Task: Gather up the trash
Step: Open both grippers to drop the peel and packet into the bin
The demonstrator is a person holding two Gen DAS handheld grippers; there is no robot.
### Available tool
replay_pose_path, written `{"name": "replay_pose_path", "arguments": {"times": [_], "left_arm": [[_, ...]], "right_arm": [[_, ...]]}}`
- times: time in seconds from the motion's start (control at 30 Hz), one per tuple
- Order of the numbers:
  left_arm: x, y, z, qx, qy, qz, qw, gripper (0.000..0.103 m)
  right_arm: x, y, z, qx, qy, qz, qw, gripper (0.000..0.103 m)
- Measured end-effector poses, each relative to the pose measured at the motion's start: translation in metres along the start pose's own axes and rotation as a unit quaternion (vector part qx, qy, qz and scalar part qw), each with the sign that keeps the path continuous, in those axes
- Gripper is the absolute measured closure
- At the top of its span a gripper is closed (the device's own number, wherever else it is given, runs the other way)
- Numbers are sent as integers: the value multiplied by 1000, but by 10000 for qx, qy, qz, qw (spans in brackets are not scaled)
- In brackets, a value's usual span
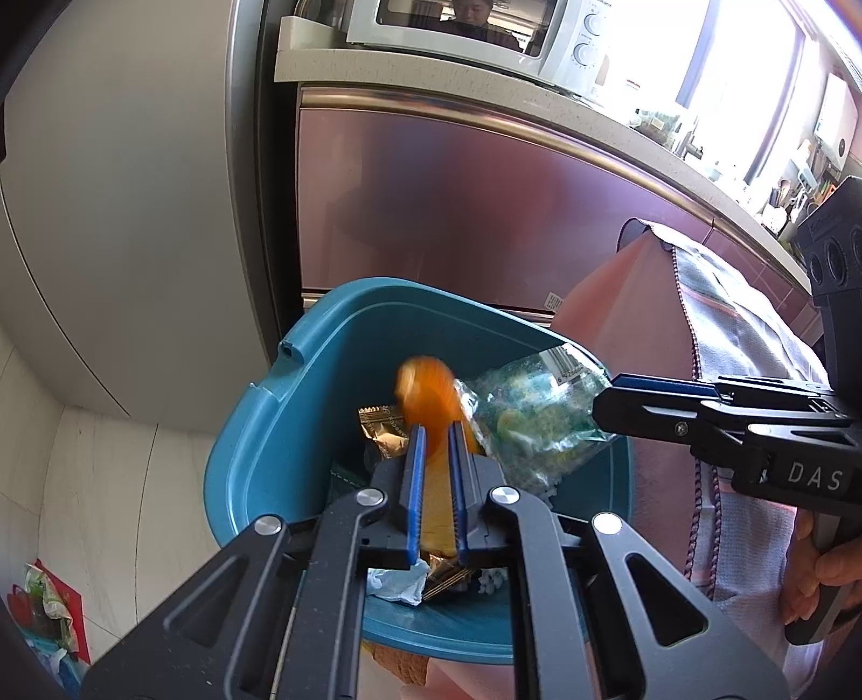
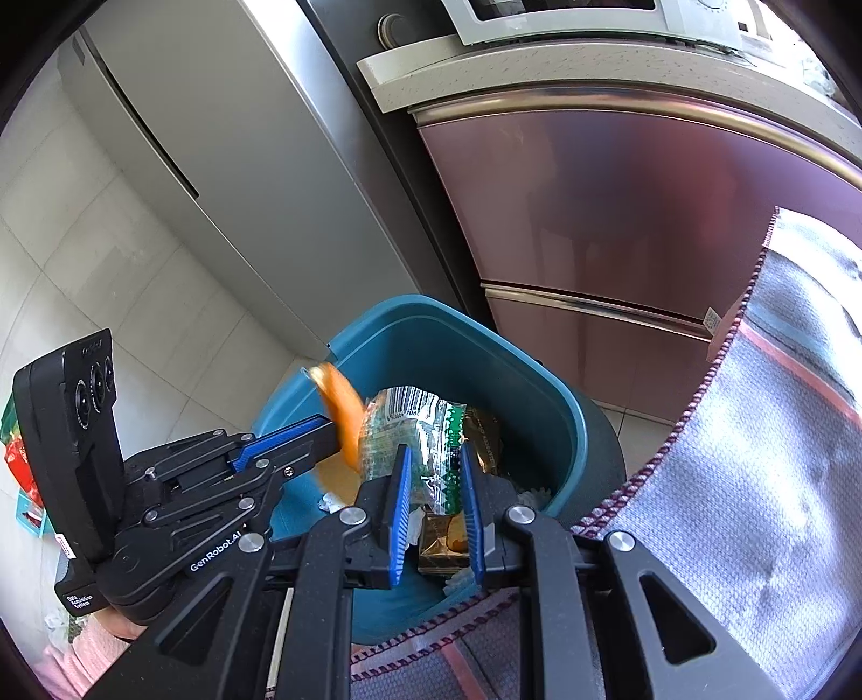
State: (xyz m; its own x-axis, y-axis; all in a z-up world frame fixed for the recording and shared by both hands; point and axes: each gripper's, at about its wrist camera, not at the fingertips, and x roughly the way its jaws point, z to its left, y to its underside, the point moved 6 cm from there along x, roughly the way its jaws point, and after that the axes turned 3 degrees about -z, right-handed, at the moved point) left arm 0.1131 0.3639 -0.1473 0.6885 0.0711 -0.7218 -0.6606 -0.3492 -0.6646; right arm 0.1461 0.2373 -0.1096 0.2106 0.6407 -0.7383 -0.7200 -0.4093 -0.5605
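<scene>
A teal trash bin [image 1: 323, 323] [image 2: 485, 344] stands on the floor under both grippers. My left gripper [image 1: 437, 431] is shut on a blurred orange piece of trash [image 1: 428, 393], which sticks up past its blue pads over the bin's mouth. From the right, my right gripper [image 1: 606, 401] reaches in, shut on a clear plastic bag with green print and a barcode [image 1: 528, 414]. In the right wrist view that bag [image 2: 425, 414] is pinched between the right gripper's [image 2: 434, 451] pads. The left gripper [image 2: 328, 431] holds the orange piece [image 2: 342, 414] beside it. Gold wrappers [image 1: 382, 428] [image 2: 485, 431] lie inside the bin.
A grey fridge [image 2: 226, 177] stands behind the bin to the left, and a pink cabinet [image 1: 458, 204] with a microwave [image 1: 485, 32] on top stands behind it. A grey and pink cloth [image 2: 754, 457] hangs close on the right. Coloured bags [image 1: 43, 608] lie on the tiled floor at left.
</scene>
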Motion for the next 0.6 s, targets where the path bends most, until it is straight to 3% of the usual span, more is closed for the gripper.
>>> {"name": "replay_pose_path", "arguments": {"times": [0.6], "left_arm": [[17,5,0,-106,110,177,9997,94]], "right_arm": [[10,1,5,-107,161,117,9997,82]]}}
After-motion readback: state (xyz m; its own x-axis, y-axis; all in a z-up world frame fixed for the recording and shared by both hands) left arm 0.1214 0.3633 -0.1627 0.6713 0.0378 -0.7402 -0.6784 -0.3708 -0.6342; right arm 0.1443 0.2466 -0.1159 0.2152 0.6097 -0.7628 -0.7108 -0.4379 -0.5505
